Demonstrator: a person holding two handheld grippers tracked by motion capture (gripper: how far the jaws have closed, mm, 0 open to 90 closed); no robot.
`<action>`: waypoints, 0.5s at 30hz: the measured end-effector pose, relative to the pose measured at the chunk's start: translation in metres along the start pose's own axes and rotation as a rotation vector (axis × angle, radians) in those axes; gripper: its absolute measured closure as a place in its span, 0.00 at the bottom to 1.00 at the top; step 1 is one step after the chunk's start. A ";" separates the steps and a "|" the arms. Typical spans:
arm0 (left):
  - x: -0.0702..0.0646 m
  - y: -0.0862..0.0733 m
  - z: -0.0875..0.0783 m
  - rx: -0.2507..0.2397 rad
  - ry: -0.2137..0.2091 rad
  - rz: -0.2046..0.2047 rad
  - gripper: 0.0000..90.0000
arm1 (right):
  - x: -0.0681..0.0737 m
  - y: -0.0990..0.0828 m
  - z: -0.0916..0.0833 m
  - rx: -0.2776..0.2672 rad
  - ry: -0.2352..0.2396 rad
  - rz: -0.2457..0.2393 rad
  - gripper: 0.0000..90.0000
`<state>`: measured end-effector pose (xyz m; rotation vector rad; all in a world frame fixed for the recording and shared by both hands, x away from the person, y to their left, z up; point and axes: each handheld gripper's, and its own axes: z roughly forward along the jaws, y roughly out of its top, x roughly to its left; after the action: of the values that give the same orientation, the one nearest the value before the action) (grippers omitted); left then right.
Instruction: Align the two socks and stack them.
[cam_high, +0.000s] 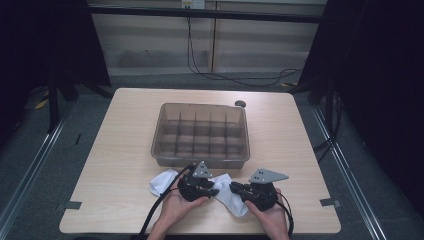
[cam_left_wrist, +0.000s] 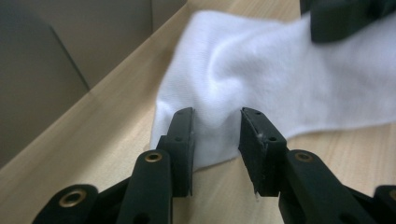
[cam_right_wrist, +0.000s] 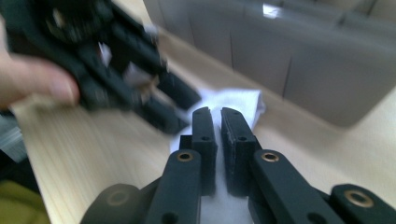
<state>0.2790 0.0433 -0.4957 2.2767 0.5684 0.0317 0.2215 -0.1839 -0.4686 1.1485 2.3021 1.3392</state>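
Near edge of desk (cam_high: 115, 165), person's side: both hands come in from the bottom, each w/ a hand-held gripper. White cloth (cam_high: 235, 200) lies crumpled on the desk betw. the two, one lobe sticking out left of the left hand, the rest running right and down toward the right hand.

Left hand-held gripper (cam_high: 212, 191), w/ grey three-cornered plate on top, sits over the cloth's middle. In the left gripper view (cam_left_wrist: 217, 122) jaws stand apart w/ a raised fold of cloth (cam_left_wrist: 261, 79) bunched betw. them; pads are at the fabric's sides, but can't tell if they actually press it.

Right hand-held gripper (cam_high: 235, 187) points left toward the other one, tips close together over the cloth. In the right gripper view (cam_right_wrist: 218, 116) jaws are nearly together, thin slit left, white cloth (cam_right_wrist: 229, 100) running under and betw. them: closed on the cloth. The left tool shows blurred just beside, upper left.

Farther back, mid-desk: clear grey divided bin (cam_high: 201, 135), many small compartments, contents not discernible. Just beyond its far right corner, a small dark round object (cam_high: 240, 104). Beyond the desk: floor, cables along the wall.
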 end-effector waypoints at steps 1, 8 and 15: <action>-0.001 0.000 0.000 0.001 0.000 0.004 0.72 | 0.001 0.004 0.000 -0.007 0.007 0.000 0.95; -0.003 -0.002 -0.001 -0.005 -0.039 0.000 0.64 | 0.004 0.024 0.017 -0.010 0.046 0.018 0.96; -0.007 -0.003 -0.014 -0.062 -0.029 -0.009 0.47 | -0.001 0.031 0.031 -0.002 0.068 0.060 0.97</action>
<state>0.2692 0.0520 -0.4863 2.2110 0.5550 0.0113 0.2549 -0.1567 -0.4601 1.1991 2.3300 1.4219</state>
